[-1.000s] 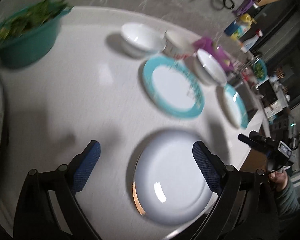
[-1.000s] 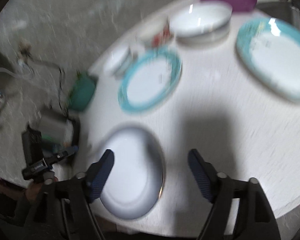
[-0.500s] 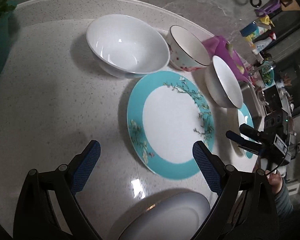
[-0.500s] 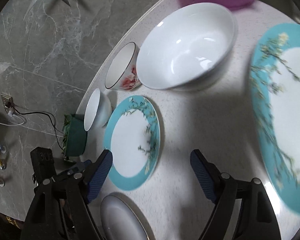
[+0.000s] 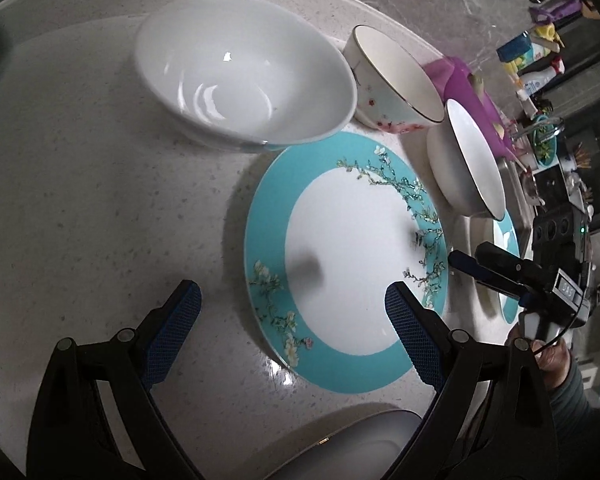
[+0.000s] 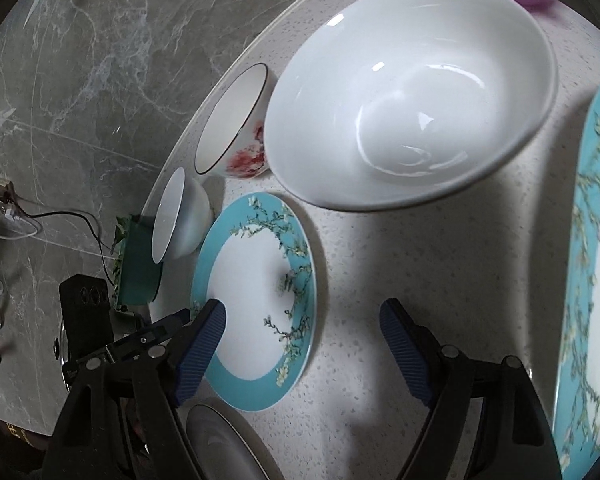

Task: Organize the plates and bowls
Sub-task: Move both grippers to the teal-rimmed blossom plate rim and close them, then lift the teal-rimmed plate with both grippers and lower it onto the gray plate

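Both the left gripper and right gripper gape empty over the teal-rimmed plate; glazed, slippery, breakable, so pinch its near rim.

Big plate: lay flat on the table, white in the middle, blue rim with flowers.
Second blue plate: flat, same pattern, past the small white bowl.
Big white bowl: upright, empty, just behind the big plate.
Flower bowl: upright, red flowers, dark rim.
Small white bowl: upright, empty.
Plain white plate: flat, at the near edge.
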`<state>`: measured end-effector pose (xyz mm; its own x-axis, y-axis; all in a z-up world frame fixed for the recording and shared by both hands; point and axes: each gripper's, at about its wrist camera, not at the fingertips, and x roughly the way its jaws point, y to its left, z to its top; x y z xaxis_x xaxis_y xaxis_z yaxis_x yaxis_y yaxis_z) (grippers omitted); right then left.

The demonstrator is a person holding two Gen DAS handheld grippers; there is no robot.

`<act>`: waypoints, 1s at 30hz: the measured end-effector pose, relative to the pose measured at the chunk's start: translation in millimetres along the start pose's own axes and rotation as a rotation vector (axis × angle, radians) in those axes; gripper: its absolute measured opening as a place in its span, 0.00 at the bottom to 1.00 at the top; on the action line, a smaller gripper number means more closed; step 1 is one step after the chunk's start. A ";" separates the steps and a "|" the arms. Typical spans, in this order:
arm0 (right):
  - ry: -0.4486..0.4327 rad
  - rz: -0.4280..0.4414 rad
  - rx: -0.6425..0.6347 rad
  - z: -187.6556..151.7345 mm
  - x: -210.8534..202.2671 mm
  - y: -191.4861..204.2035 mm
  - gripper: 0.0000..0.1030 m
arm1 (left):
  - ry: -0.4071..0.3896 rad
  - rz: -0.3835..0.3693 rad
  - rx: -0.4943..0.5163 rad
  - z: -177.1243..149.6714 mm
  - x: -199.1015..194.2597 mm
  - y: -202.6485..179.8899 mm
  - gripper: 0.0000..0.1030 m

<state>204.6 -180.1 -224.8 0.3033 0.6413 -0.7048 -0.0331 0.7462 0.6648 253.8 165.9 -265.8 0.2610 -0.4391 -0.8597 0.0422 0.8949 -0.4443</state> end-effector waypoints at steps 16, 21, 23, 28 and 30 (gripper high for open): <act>0.077 -0.023 -0.059 4.1 18.3 14.4 0.51 | 0.023 0.052 0.100 3.7 10.2 -19.0 0.52; 0.087 -0.072 -0.080 3.9 22.5 18.4 0.32 | 0.026 0.097 0.102 5.2 9.4 -18.6 0.38; 0.088 -0.113 -0.082 4.5 21.3 15.6 0.16 | 0.025 0.127 0.095 6.1 8.7 -16.3 0.25; 0.090 -0.123 -0.083 5.7 21.0 15.1 0.13 | 0.025 0.160 0.097 7.8 9.0 -16.7 0.18; 0.087 -0.124 -0.078 5.8 21.1 14.9 0.13 | 0.023 0.167 0.096 7.9 9.1 -17.3 0.18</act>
<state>216.0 -156.5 -228.3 0.2261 0.5541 -0.8011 -0.0757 0.8299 0.5527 263.1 147.0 -263.9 0.2503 -0.2843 -0.9255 0.0921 0.9586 -0.2696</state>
